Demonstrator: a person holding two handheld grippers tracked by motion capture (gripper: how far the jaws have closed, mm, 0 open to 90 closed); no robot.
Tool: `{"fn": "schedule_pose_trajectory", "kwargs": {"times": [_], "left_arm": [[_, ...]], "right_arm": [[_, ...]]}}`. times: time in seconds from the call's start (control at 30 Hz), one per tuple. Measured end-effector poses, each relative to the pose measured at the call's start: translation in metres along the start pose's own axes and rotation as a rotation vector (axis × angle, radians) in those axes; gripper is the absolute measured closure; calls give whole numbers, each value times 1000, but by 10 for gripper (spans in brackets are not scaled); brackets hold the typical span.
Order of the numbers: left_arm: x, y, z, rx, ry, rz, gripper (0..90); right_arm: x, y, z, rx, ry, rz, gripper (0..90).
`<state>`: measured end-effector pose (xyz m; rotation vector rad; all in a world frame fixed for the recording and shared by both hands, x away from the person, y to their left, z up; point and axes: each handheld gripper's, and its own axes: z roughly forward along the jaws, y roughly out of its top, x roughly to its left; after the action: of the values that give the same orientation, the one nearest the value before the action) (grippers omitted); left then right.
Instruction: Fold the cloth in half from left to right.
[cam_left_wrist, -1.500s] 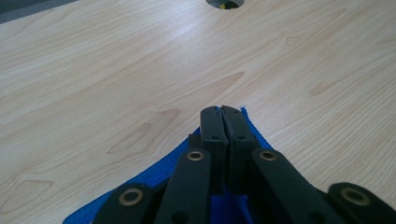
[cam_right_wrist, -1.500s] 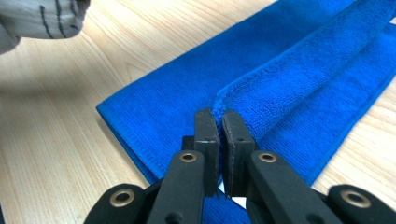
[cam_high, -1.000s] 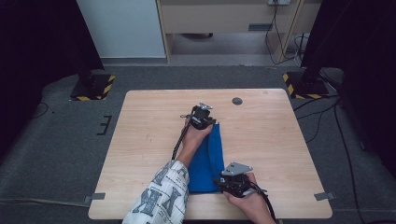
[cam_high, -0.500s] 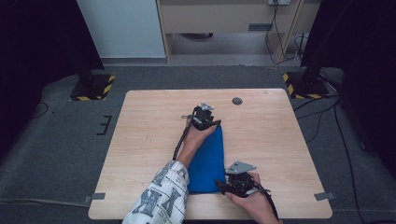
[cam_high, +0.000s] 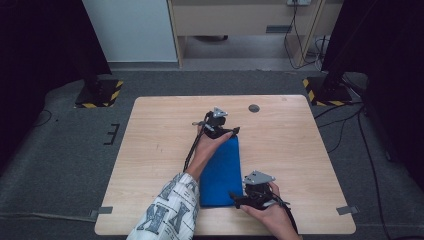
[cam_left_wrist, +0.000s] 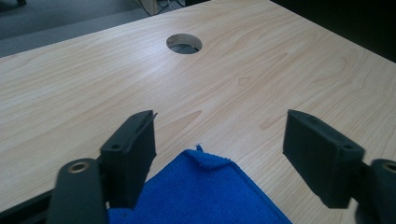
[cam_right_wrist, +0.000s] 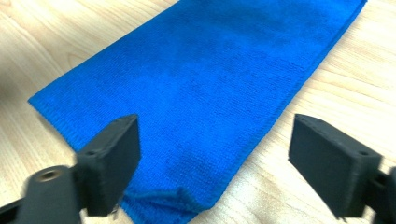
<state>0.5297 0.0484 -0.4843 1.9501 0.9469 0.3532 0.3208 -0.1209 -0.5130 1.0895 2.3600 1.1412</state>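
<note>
Nearest us, the right gripper (cam_high: 240, 199) sits at the near corner of the blue cloth (cam_high: 220, 172), and its jaws have just been opening: in the right gripper view they stand wide apart with that corner (cam_right_wrist: 180, 198) lying loose on the wood between them, nothing pinched. The cloth stretches away as a long, narrow, folded strip, flat and tidy (one little pucker at the near corner).

Up at the far end, the left gripper (cam_high: 231, 132) tells the same story: jaws just opened, spread apart, the far corner (cam_left_wrist: 203, 156) resting free between them with a small curl at its tip. So the fold looks laid down and let go at both ends. By my judgement this step is done; what is left, if anything, would be another fold across the strip, or simply lifting both hands away.

The table (cam_high: 160, 135) is pale wood, otherwise bare, with a round cable hole (cam_high: 254, 108) near its far edge. Beyond it, grey carpet, two stand bases with yellow-black tape (cam_high: 97, 93), trailing cables, a white panel and a wooden cabinet at the back, dark curtains on either side.
</note>
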Motion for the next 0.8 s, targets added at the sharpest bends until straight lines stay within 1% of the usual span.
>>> {"fn": "schedule_pose_trajectory", "kwargs": {"times": [0.1,0.23,0.27,0.3,0.33,0.37,0.43,0.5,0.53,0.6,0.67,0.73,0.8], "left_arm": [[0,0,-5,-4,7,11,178],[0,0,-10,5,-9,2,124],[0,1,-15,10,-6,10,112],[0,1,-15,10,-6,10,106],[1,2,-20,3,9,23,100],[1,1,-22,1,14,29,95],[3,2,-27,5,21,33,77],[4,1,-30,4,19,34,72],[5,-1,-33,11,18,34,67],[6,-4,-37,21,19,44,66],[7,-7,-42,22,19,49,64],[10,-10,-47,18,26,44,65],[14,-13,-52,12,29,27,75]], "right_arm": [[-2,1,1,-4,3,9,119],[-4,4,2,-9,4,19,98],[-6,8,2,-13,13,18,88],[-7,9,2,-18,14,16,85],[-8,11,2,-22,15,15,84],[-9,13,2,-25,21,13,84],[-11,17,1,-31,27,11,84],[-15,21,1,-34,31,-1,84],[-17,22,1,-35,34,-4,84],[-22,25,3,-39,36,-2,86],[-28,29,6,-38,31,4,92],[-34,33,9,-38,23,10,94],[-40,37,11,-37,17,14,109]]}}
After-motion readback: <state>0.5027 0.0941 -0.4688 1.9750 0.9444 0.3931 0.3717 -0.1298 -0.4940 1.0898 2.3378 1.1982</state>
